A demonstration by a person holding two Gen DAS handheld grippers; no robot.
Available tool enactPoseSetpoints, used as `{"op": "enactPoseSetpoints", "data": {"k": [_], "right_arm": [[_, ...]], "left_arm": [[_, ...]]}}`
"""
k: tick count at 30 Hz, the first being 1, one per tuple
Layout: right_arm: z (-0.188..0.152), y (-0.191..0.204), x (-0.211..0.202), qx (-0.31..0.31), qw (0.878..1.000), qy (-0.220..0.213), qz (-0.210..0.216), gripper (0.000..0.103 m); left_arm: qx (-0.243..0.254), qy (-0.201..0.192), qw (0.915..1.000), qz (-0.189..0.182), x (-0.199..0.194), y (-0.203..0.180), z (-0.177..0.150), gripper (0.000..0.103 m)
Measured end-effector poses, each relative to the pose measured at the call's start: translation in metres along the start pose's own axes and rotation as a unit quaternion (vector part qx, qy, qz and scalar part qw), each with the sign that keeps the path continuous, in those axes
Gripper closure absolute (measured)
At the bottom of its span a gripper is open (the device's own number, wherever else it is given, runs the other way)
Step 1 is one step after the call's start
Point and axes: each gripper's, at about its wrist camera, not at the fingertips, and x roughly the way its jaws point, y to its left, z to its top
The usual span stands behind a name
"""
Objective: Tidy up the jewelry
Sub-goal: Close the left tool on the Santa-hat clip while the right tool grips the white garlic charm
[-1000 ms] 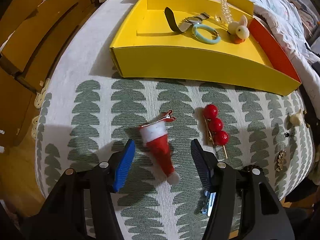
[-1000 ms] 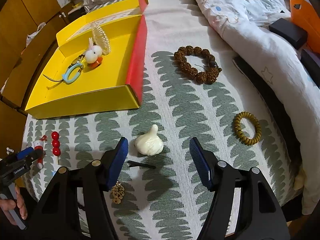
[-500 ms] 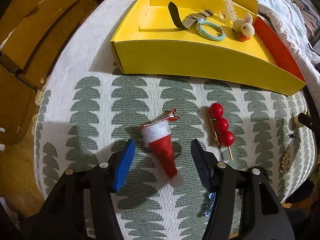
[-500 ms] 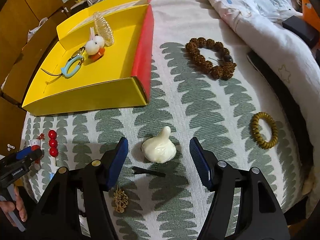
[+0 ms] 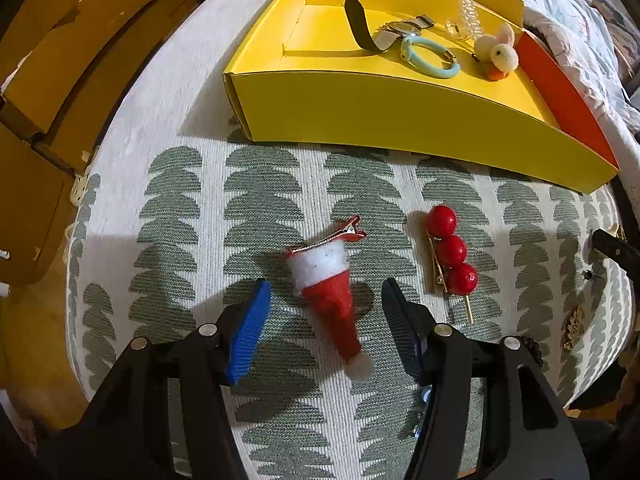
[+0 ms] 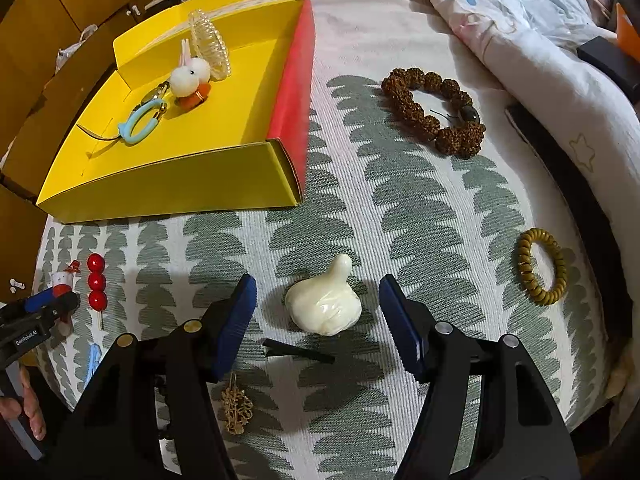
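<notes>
Right wrist view: our right gripper has sunk, jaws apart astride cream gourd-shaped pendant on bed. Left gripper unchanged, apart astride red felt Santa-hat clip. Both pickups imminent; yellow cardboard tray awaits.

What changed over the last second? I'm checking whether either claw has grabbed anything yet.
The right claw closed in on the white gourd-shaped charm, which now lies between its open fingers. Nothing was grasped. The left claw stays open around the Santa hat hair clip.
</notes>
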Motion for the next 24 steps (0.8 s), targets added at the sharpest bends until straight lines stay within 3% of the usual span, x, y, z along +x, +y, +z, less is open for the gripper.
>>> {"op": "enactPoseSetpoints", "data": {"k": [7, 14, 19, 24], "right_arm": [[-0.0008, 0.0029, 0.0032, -0.006, 1.000, 0.002, 0.001, 0.039], [-0.0022, 0.0037, 0.0035, -0.010, 1.000, 0.004, -0.004, 0.055], [-0.0032, 0.0033, 0.0031, -0.010, 1.000, 0.008, 0.000, 0.066], [-0.0037, 0.0024, 0.0030, -0.004, 1.000, 0.008, 0.002, 0.066]], "left_arm": [[-0.001, 0.001, 1.0000, 0.003, 0.0021, 0.0002, 0.0005, 0.045], [-0.002, 0.002, 1.0000, 0.008, 0.0032, 0.0002, 0.0005, 0.047], [-0.004, 0.005, 0.9999, 0.011, 0.0042, 0.0002, 0.0003, 0.067], [-0.011, 0.007, 0.9999, 0.009, 0.0038, 0.0053, 0.0017, 0.076]]}}
